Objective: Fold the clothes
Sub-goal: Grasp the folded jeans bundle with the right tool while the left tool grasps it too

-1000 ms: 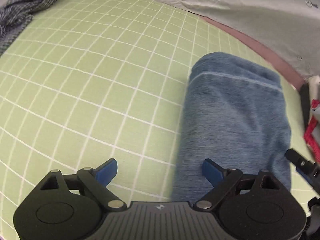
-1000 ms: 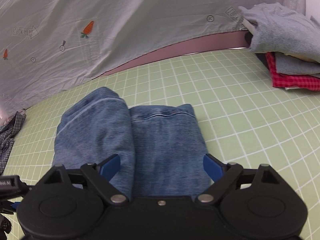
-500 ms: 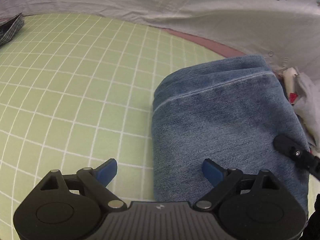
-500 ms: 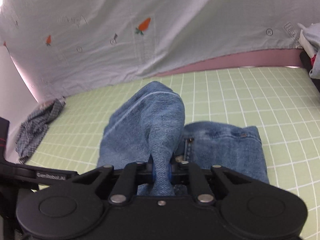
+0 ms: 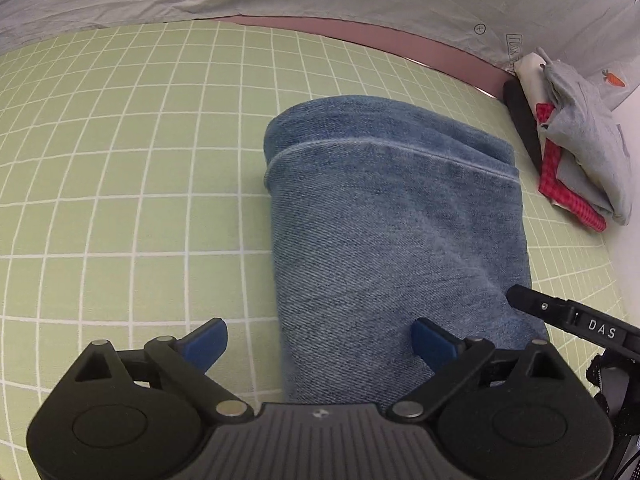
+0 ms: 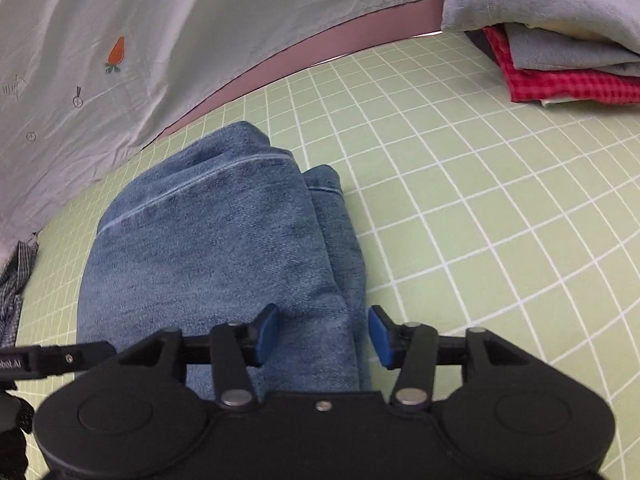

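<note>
Folded blue jeans (image 5: 392, 216) lie on the green grid mat (image 5: 120, 160), the top layer doubled over the lower one. My left gripper (image 5: 320, 344) is open over the near left edge of the jeans, its right finger above the denim. My right gripper (image 6: 322, 334) is open, its fingers either side of the jeans' (image 6: 216, 240) right fold edge, not clamping it. Part of the right gripper (image 5: 568, 316) shows at the right of the left wrist view.
A stack of folded clothes (image 6: 552, 40), grey over red check, sits at the mat's far right corner, also in the left wrist view (image 5: 576, 136). A checked shirt (image 6: 16, 280) lies at the left. A pale printed sheet (image 6: 160, 40) hangs behind the mat.
The right gripper, shut on a raised fold of denim half a second ago, has opened and the fold now lies flat over the jeans. The left gripper has swung right over the jeans.
</note>
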The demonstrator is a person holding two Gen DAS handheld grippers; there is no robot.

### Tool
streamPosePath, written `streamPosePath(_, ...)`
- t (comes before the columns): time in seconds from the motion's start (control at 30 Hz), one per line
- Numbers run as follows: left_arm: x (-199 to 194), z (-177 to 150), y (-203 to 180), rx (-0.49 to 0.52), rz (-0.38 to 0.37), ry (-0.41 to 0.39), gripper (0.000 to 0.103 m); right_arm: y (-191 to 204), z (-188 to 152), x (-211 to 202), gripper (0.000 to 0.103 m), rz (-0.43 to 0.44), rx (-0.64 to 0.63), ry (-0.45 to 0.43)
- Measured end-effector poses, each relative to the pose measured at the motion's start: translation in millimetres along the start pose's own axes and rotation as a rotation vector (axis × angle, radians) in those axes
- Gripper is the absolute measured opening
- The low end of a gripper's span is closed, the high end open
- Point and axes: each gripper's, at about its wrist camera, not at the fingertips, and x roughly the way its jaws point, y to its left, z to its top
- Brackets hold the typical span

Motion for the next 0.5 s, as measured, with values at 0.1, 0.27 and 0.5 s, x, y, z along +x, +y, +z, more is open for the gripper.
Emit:
streamPosePath(0.1,7,4,-1,0.013,-0.005,0.015,0.103,-4,3,9,0.073,0.016,0.011,0.016)
streamPosePath(0.27,20,11,-2,0.008,-0.02,0.044,0.103,-8,8,28,0.078,0.114,0.064,0.066)
streamPosePath(0.5,30,18,-9,0.0,-0.015,0.073,0.103,-1,10,40,0.09,0.139,0.04,0.085)
